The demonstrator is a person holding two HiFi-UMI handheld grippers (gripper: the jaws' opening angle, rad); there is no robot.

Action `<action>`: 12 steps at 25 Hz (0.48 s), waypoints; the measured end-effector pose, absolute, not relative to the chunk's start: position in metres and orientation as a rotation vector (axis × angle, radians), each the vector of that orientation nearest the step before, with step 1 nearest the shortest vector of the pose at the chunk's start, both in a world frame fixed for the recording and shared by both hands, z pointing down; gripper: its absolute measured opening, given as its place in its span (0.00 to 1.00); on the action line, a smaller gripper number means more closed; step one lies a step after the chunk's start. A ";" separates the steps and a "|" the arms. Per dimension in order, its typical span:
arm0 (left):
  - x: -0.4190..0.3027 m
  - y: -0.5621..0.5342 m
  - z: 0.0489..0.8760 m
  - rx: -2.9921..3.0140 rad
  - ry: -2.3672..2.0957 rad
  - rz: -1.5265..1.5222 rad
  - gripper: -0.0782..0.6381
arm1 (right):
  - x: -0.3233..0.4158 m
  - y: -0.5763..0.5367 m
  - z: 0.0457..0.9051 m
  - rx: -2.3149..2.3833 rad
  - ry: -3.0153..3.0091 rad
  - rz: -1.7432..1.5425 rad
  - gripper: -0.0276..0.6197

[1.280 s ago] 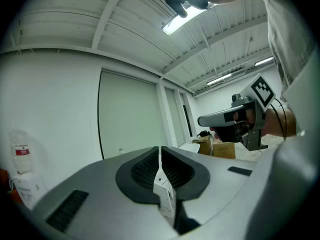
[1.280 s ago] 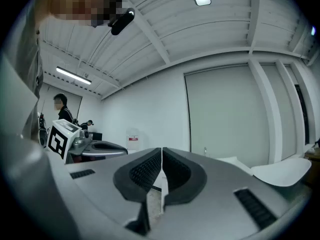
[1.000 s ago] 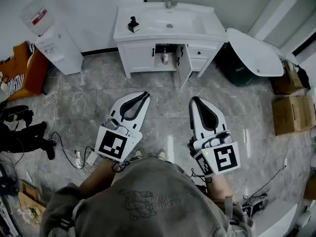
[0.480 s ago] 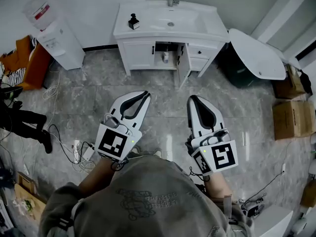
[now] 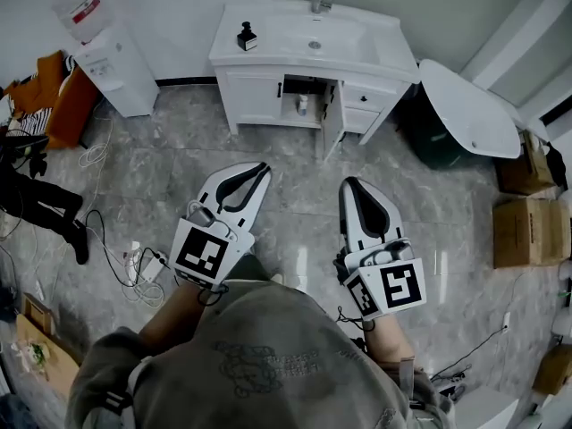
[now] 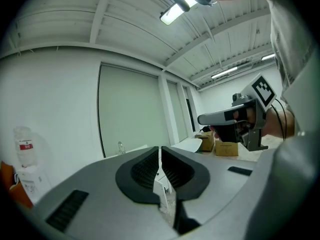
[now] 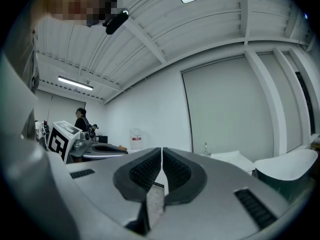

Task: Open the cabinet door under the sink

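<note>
The person is holding the left gripper with its jaws pressed together, pad against pad, pinching nothing. The left gripper view is confirming this: the ribbed black pads are meeting along one line. The right gripper is likewise sitting closed on nothing, and its own view is showing both pads joined at the tips. Both grippers are hovering side by side over the grey marbled floor, touching neither it nor any furniture, and both are pointing toward the white vanity cabinet.

The cabinet is standing against the far wall, well apart from both grippers, and is carrying a white ceramic sink on top. The white cabinet door under the sink is standing swung outward, edge-on to the head view, right of the dark opening. A small pale bottle is showing inside that opening. The panel left of the opening is sitting closed.
</note>
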State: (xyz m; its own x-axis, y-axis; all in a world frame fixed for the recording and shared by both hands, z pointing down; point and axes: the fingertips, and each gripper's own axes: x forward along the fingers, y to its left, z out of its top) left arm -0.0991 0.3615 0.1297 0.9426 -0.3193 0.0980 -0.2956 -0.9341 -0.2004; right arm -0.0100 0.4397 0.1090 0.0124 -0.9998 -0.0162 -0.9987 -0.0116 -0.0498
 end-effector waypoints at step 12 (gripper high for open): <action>-0.094 0.341 0.144 -2.923 0.514 -0.186 0.15 | -0.001 0.420 0.116 -2.197 2.221 0.003 0.09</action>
State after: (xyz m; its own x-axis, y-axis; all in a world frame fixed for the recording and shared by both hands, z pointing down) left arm -0.0943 0.3411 0.1436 0.9329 -0.3479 0.0931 -0.3270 -0.9265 -0.1862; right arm -0.0005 0.4199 0.1165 -0.0107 -0.9998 -0.0138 -0.9999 0.0109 -0.0110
